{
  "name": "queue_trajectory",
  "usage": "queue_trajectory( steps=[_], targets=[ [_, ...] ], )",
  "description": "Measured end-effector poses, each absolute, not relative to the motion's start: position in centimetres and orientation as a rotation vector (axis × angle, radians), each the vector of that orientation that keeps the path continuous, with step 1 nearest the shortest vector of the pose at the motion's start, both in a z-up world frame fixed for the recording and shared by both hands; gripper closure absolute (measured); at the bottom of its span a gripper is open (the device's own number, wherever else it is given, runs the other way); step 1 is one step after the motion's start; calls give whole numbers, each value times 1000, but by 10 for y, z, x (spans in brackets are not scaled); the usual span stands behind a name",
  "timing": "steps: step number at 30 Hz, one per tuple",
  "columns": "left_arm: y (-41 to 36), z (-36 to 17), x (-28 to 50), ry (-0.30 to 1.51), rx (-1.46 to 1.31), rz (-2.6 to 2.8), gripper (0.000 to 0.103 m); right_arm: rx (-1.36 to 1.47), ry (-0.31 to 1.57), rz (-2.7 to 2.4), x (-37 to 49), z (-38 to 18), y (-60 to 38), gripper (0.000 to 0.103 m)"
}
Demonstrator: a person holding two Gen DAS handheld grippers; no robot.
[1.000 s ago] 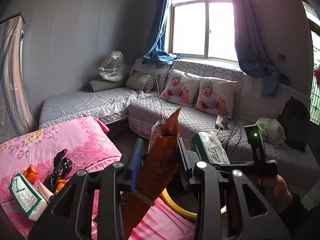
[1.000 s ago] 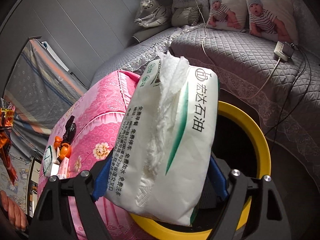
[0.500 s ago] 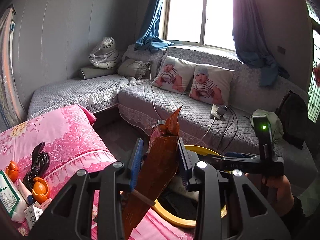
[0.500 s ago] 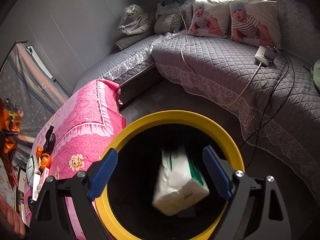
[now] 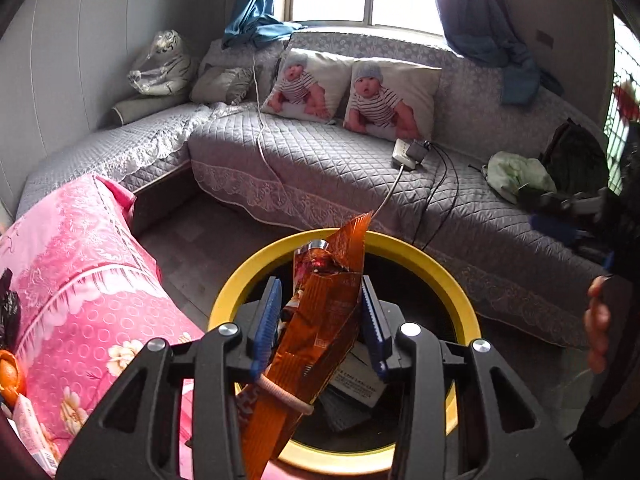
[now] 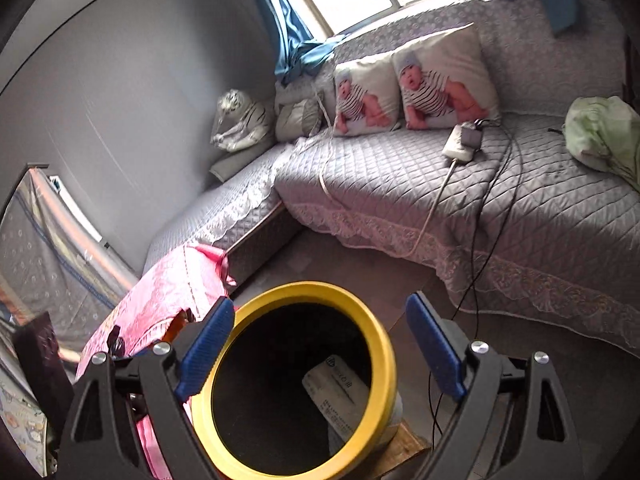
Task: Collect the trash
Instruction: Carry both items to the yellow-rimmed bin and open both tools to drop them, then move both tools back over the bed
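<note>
The left gripper (image 5: pixel 320 316) has just been opening its blue pads (image 5: pixel 266 320), and the orange snack wrapper (image 5: pixel 320 320) stands between them, leaning toward the right pad at 3 o'clock with a gap showing at the left pad; whether either pad still presses it cannot be told. A pale rubber band (image 5: pixel 284 394) circles the wrapper's lower end. Directly beneath sits the yellow-rimmed bin (image 5: pixel 452 284), with a white tissue pack (image 5: pixel 358 380) lying inside. The right gripper (image 6: pixel 320 344) has also just been opening, its fingers spread wide with nothing between them, hanging above the same bin (image 6: pixel 384 360), where the tissue pack (image 6: pixel 340 392) rests at the bottom. At 9 o'clock lies a pink floral cloth (image 5: pixel 80 272); at 12 o'clock a grey quilted sofa (image 5: pixel 320 164) carries two baby-print cushions (image 5: pixel 348 88).
</note>
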State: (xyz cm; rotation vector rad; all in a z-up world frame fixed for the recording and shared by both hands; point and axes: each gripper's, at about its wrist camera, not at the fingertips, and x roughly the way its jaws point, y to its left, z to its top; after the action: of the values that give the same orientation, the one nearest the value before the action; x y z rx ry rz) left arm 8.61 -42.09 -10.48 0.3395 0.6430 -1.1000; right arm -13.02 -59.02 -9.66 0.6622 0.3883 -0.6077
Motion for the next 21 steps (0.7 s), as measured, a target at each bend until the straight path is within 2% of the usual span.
queue_trajectory(
  steps=[1, 3, 7, 11, 16, 21],
  targets=[
    [-421, -107, 88, 652, 333, -1092, 57, 660, 381, -620, -135, -95, -591, 13],
    [-416, -108, 91, 664, 298, -1088, 29, 655, 370, -640, -141, -94, -593, 12],
    [-399, -98, 98, 638, 225, -1038, 12, 660, 361, -654, -149, -94, -596, 12],
    [-367, -77, 107, 592, 108, -982, 9, 650, 358, -613, -144, -89, -589, 12],
    [-307, -33, 110, 444, 5, -907, 9, 589, 378, -466, -114, -80, -562, 12],
    [-223, 7, 117, 315, -90, -807, 8, 491, 426, -273, -65, -66, -515, 12]
  ],
)
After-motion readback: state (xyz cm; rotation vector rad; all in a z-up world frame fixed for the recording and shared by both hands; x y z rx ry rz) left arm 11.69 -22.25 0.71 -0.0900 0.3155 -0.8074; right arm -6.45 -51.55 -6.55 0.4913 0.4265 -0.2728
